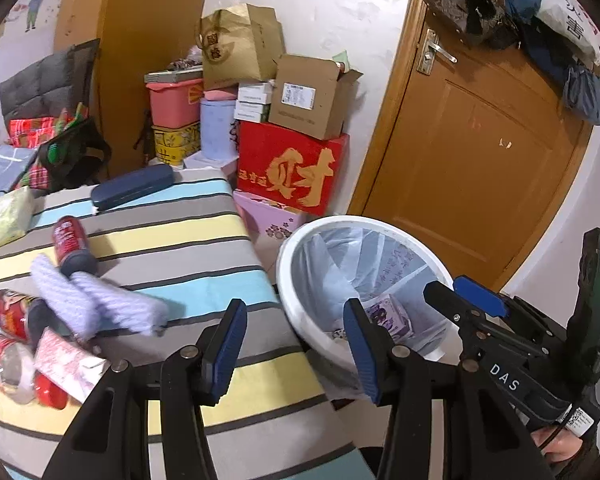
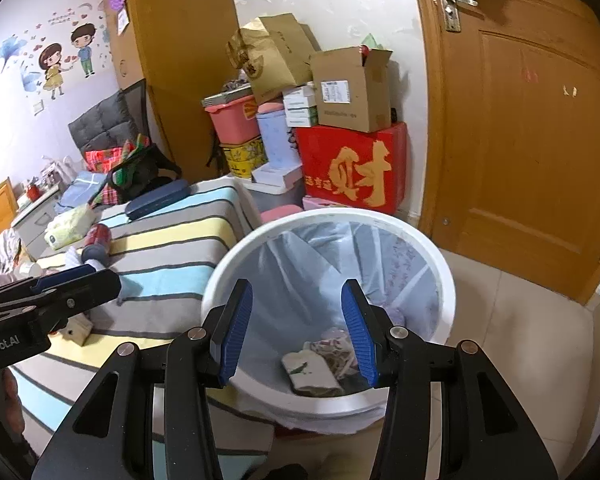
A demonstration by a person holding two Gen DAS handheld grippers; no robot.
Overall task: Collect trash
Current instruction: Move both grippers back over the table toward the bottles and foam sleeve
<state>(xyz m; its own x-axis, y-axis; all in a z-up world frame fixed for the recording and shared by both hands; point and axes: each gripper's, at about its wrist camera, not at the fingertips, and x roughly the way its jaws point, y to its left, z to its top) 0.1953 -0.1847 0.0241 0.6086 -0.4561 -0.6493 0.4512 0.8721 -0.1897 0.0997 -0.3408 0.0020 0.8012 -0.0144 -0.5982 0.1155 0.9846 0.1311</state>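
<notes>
Both handheld tools hang with jaws spread wide and nothing between them: the left gripper (image 1: 296, 344) at the lower centre of its view, straddling the bed's edge and the bin's rim, the right gripper (image 2: 298, 332) directly over the round white plastic waste bin lined with a pale translucent bag (image 2: 446, 280). At the bin's bottom lie crumpled wrappers and a flattened white carton (image 2: 314, 374); their print is too small to read, and a blue finger pad hides part of the heap. On the striped bedspread (image 1: 172, 240), at the left of the frame, a red drink can (image 1: 69, 236) lies on its side, its label blurred. More red cans (image 1: 10, 316) sit at the lower left, partly covered by lilac knitted socks (image 1: 100, 300) and cut off by the lens edge. Beside them rests a pink-patterned carton (image 1: 66, 364). A red cardboard box bearing a large gold character "财" (image 1: 294, 168) stands at centre. "DAS" is printed on the right tool's body at lower right.
</notes>
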